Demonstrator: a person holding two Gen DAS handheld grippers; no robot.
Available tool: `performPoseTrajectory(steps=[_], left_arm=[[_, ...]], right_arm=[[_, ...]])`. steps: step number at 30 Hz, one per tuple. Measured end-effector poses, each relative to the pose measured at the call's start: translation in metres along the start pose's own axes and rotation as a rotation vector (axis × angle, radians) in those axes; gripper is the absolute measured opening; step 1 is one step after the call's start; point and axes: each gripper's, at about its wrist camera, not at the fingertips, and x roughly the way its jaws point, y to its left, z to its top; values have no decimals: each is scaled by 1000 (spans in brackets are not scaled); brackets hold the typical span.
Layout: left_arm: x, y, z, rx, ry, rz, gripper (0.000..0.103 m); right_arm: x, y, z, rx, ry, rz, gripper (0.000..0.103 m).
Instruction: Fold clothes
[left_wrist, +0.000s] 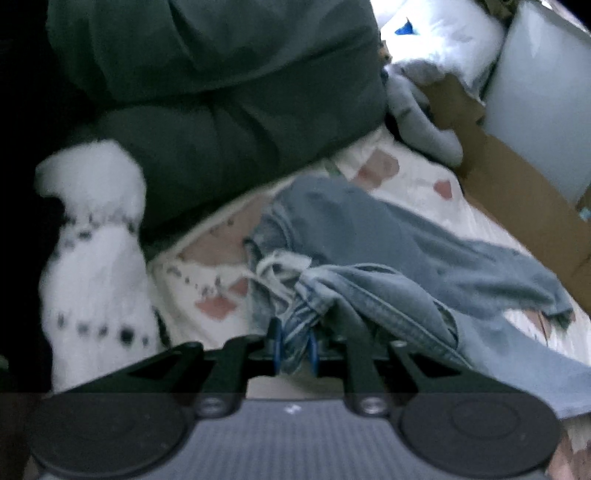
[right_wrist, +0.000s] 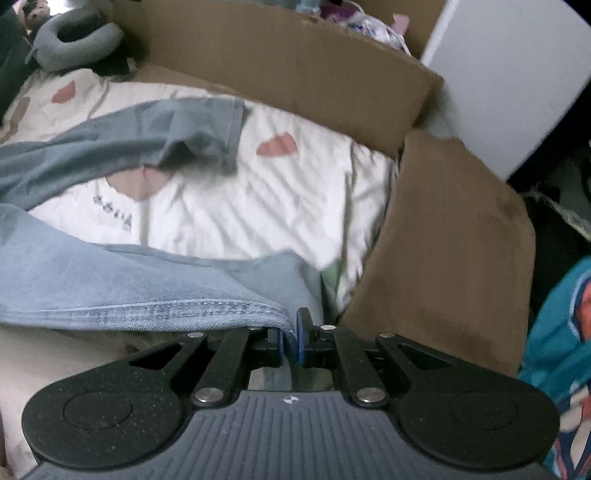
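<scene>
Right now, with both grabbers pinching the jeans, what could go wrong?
1. The right gripper pinches only the very edge of the jeans' hem, so a pull might slip it free.
2. The left gripper holds a bunched, frayed part, so the fold may come out crooked.
3. The other leg lies twisted across the bedsheet, near the cardboard box, and could drag or snag there.

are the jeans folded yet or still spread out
Not folded: the jeans lie rumpled across the bedsheet, legs apart, pinched by left gripper and right gripper.
</scene>
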Motion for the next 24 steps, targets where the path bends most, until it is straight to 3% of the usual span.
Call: performPoseTrajectory(steps=[6, 9, 11, 15, 20, 24], left_arm=[[-13, 6, -12, -64, 59, -19, 23], [-20, 9, -18, -96, 89, -29, 25], [-25, 12, -21, -120, 104, -34, 31], [-46, 20, -10, -143, 74, -4, 51], [-71, 28, 10, -166, 31, 5, 64], [-87, 33, 25, -172, 12, 15, 73]], right_arm=[[-7, -21, -24, 94, 65, -1, 25], [-19, -35, -29, 146, 70, 6, 27], [-31, -45, -28, 171, 59, -3, 27], [-54, -61, -17, 203, 24, 14, 28], [-77, -68, 12, 210, -27, 50, 30], [-92, -62, 39, 208, -58, 78, 43]])
